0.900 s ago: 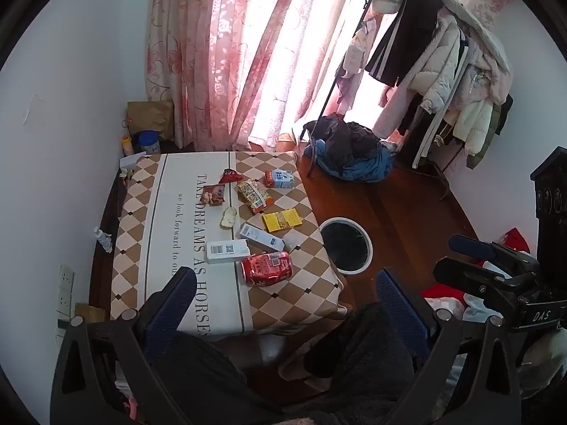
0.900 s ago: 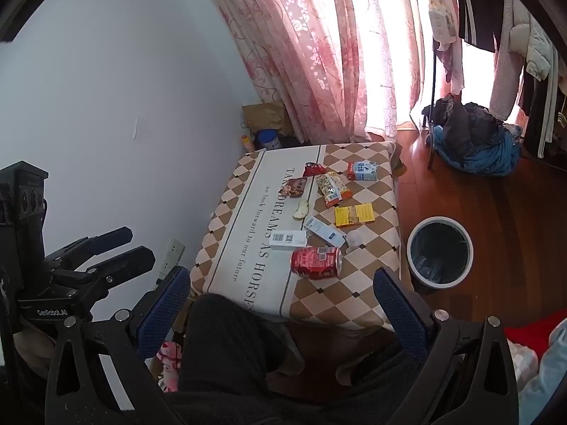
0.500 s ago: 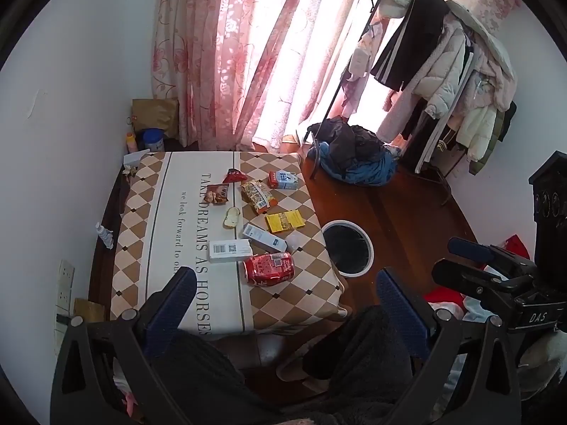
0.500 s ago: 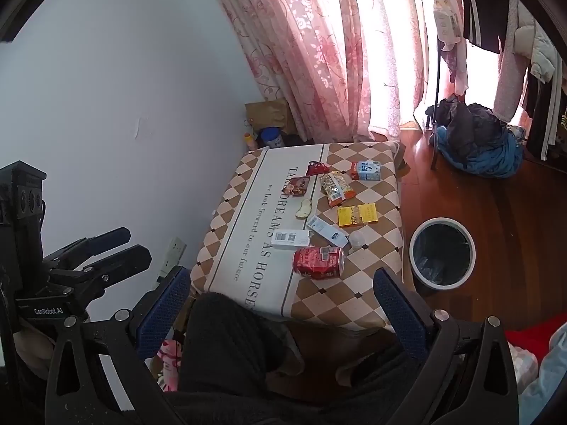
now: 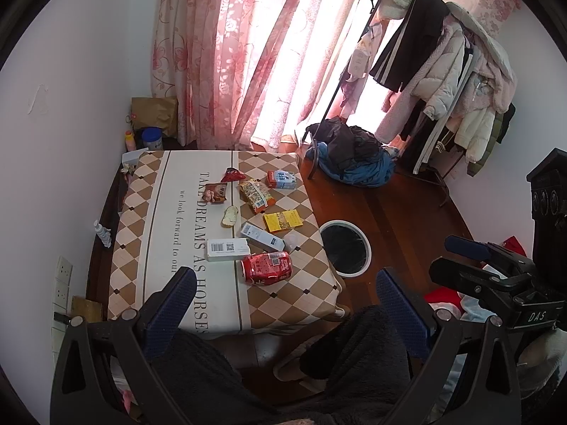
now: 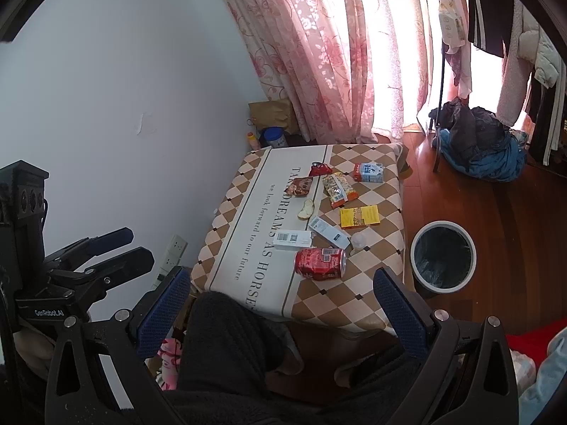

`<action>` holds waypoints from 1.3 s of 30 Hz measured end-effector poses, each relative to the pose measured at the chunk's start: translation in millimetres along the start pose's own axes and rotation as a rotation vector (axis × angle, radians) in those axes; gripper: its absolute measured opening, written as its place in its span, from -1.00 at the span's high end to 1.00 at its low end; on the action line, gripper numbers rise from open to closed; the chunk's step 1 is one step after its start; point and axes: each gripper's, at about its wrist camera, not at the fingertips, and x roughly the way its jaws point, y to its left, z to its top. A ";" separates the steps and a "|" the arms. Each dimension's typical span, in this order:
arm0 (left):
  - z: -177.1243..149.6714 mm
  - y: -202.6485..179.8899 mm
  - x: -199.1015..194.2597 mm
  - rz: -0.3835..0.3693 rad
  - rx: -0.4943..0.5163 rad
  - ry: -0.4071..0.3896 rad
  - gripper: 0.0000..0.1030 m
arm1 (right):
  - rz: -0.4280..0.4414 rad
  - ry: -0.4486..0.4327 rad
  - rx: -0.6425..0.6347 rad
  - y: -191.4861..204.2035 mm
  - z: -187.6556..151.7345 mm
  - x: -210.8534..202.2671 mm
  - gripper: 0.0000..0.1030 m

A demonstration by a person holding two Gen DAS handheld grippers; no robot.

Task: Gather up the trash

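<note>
Nothing looks collected yet to me: both my hand-held grippers, left hand-held gripper [image 5: 285, 304] and right hand-held gripper [image 6: 281, 304], hang wide open and empty, trash such as the red can [image 5: 266, 268] lies on the counter [image 5: 177, 283], and the bin [image 5: 345, 248] waits beside it.

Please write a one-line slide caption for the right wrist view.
Open right gripper above a table littered with trash, bin beside it.

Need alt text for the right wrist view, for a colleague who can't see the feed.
Open right gripper held above a low table with a checkered cloth, strewn with trash: a red can lying nearest, small boxes and snack wrappers beyond. A lined bin stands on the wood floor to the table's right. The left gripper shows at the left edge, holding nothing.
</note>
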 end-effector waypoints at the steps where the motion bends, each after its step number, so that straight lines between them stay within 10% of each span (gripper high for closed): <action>1: -0.2 0.0 0.0 0.000 0.000 0.000 -1.00 | -0.001 -0.001 0.001 0.0 -0.1 0.1 -1.00; 39: -2.5 -1.7 1.6 -0.011 -0.006 0.002 -1.00 | 0.008 0.002 -0.025 7.7 3.5 -1.3 -1.00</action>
